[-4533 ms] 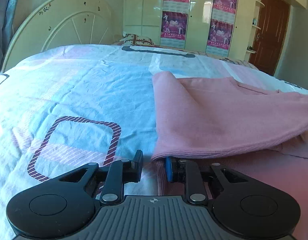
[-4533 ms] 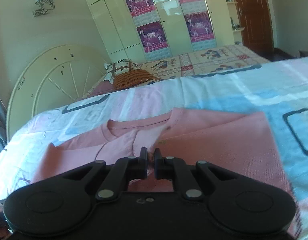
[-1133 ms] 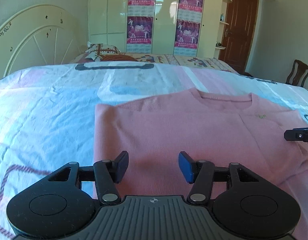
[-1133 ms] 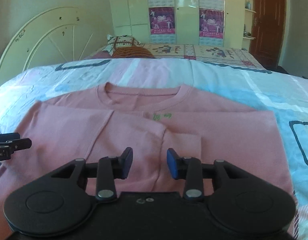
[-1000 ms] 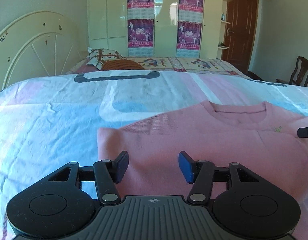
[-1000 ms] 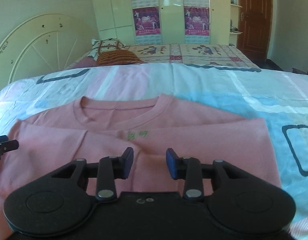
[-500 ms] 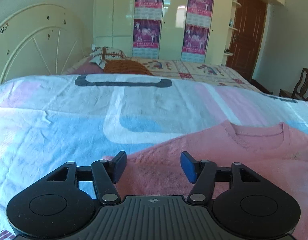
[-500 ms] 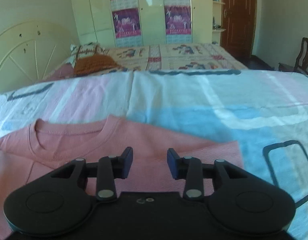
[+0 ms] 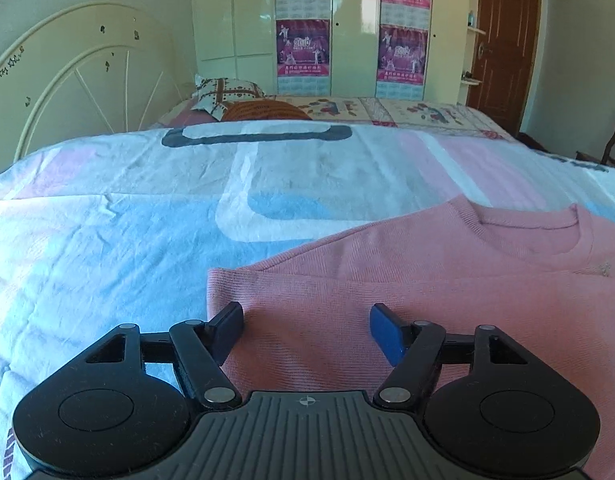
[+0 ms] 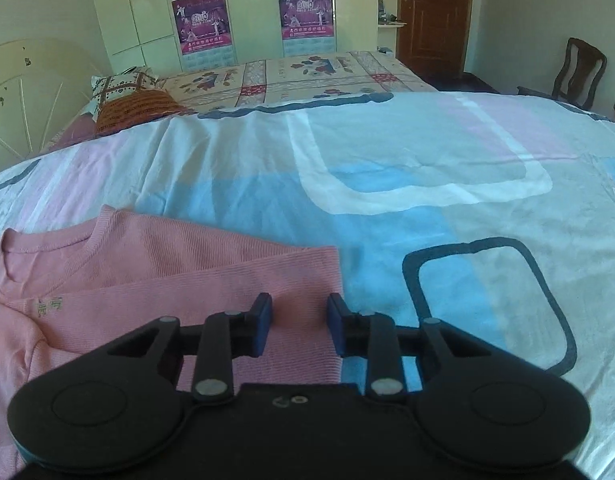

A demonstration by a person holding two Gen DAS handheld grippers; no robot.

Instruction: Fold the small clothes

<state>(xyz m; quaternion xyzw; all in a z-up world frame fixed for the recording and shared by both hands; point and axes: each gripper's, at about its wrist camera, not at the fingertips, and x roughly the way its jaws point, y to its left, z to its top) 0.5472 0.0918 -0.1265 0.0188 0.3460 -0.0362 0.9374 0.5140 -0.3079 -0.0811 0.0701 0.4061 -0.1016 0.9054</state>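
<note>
Lying folded on the bed (image 9: 107,240): pink sweater (image 9: 427,300). Having just widened, left hand-held gripper (image 9: 306,330) gaping over its left corner; right hand-held gripper (image 10: 299,322), narrowing, shifted to its right edge. Chair (image 10: 579,72) showing fully in right view only.

left claw (image 9: 306,330): jaws wide, just been opening | right claw (image 10: 299,320): jaws narrower, just been closing

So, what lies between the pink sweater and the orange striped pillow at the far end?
Only bare bedsheet. In the right wrist view, nothing rests on the stretch from the pink sweater up to the orange striped pillow.
</note>
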